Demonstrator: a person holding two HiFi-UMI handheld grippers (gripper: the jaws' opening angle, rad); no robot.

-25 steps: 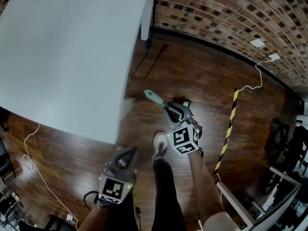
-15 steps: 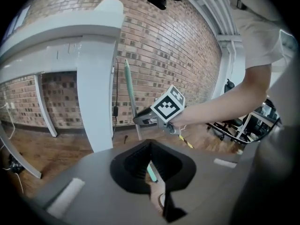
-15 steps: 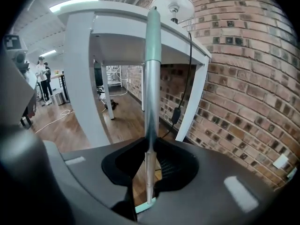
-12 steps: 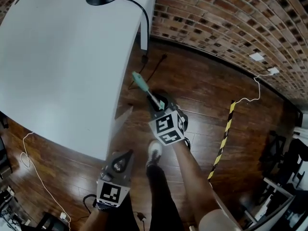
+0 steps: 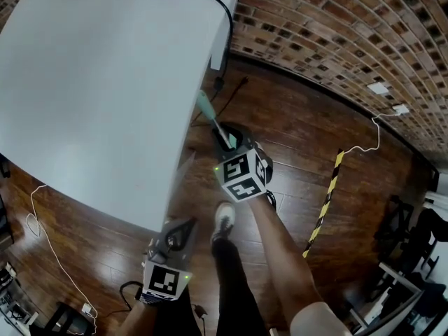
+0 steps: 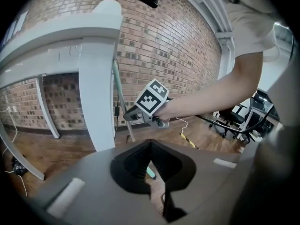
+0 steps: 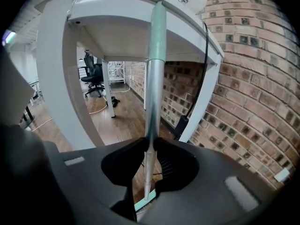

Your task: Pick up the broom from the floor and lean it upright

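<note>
Figure: the broom carried to its leaning place. In the head view the right gripper (image 5: 229, 141), at the centre of the frame, holds the broom (image 5: 208, 113) by its handle. The teal upper end of the handle points to the upper left and overlaps the edge of the white table (image 5: 91, 82).

Over the last second we see this gripper travel from the middle of the frame up and left, away from the open wooden floor (image 5: 308, 138) and towards the table's edge. The broom is therefore already off the floor and close to upright.

In the right gripper view the handle (image 7: 153, 102) rises almost vertically through the jaws. They have just eased a little wider, yet they grip the metal shaft, with the broom's head low behind them. We cannot tell whether the tip touches the table edge or only stands just before it.

The left gripper (image 5: 187, 225), at the lower left, has hardly shifted. Its jaws are closed together with nothing between them.

We judge the lift complete and the leaning step in hand. What remains is to settle the handle against the table and release it without letting it slide.
</note>
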